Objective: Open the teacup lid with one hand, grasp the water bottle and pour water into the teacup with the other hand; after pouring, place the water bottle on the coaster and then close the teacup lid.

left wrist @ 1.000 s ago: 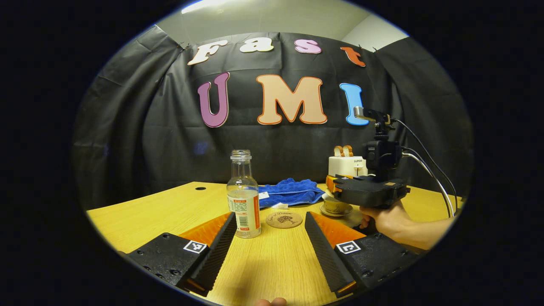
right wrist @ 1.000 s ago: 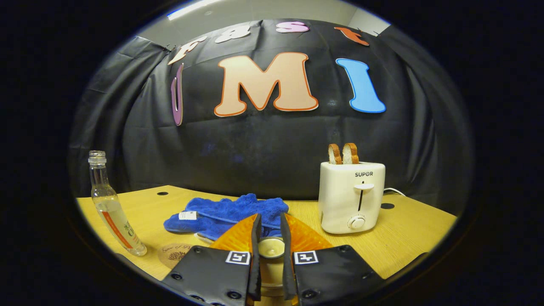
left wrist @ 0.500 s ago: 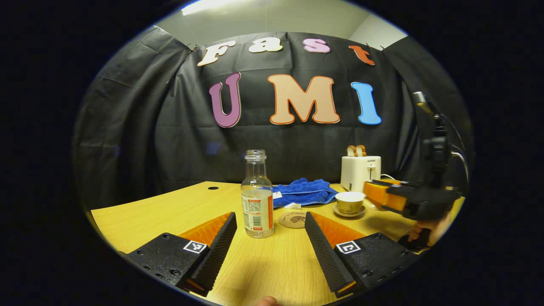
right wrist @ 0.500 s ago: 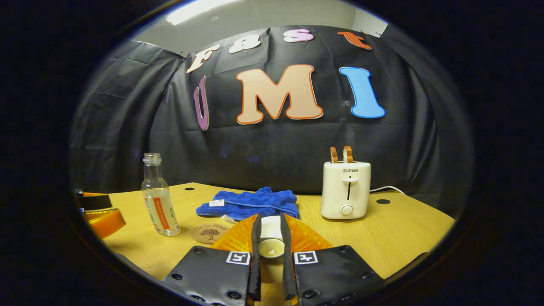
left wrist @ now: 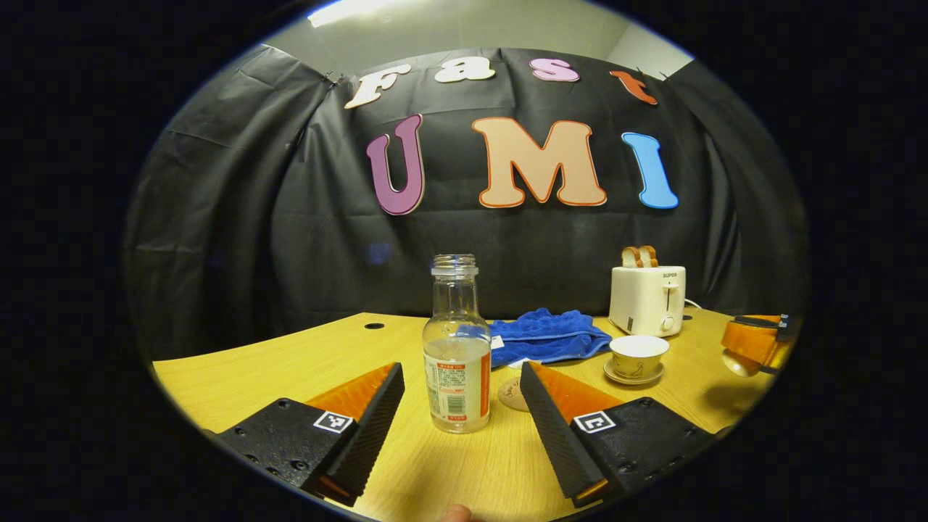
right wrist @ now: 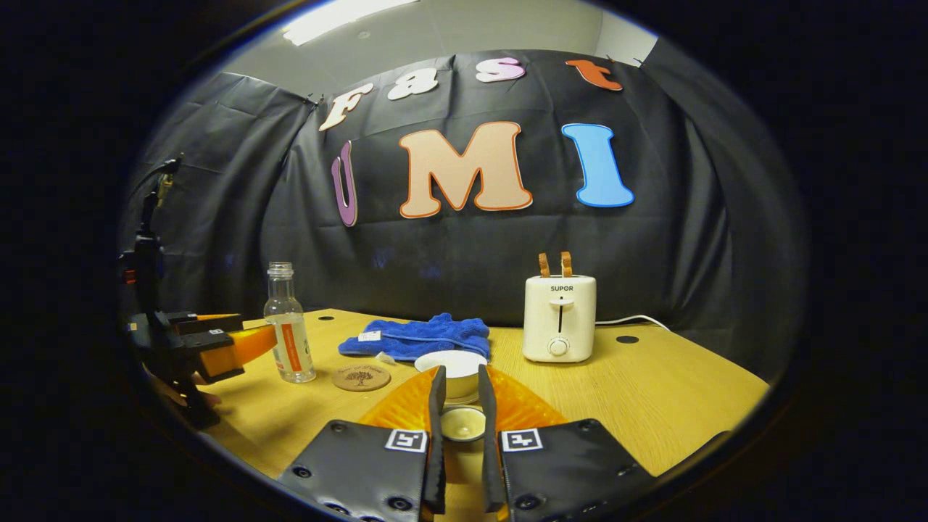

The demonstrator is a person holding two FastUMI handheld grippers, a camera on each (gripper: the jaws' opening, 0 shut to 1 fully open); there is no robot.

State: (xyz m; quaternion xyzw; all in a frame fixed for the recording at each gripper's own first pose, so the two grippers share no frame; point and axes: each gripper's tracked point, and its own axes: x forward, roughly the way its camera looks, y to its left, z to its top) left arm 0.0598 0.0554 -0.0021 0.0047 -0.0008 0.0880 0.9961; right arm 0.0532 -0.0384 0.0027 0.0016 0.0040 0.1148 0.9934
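Left gripper view: upright clear plastic water bottle (left wrist: 457, 348) stands dead ahead between the spread fingers of the left gripper (left wrist: 458, 406); right gripper (right wrist: 460, 428) clamps the small teacup lid (right wrist: 462, 423).

A black cloth wall (left wrist: 304, 239) hangs behind a wooden table (left wrist: 290, 362) with small round holes near its far edge. Above the cloth there is a pale ceiling with a bright light strip (right wrist: 341, 14). A white toaster (right wrist: 559, 318) and a blue towel (right wrist: 417, 337) are on the table.
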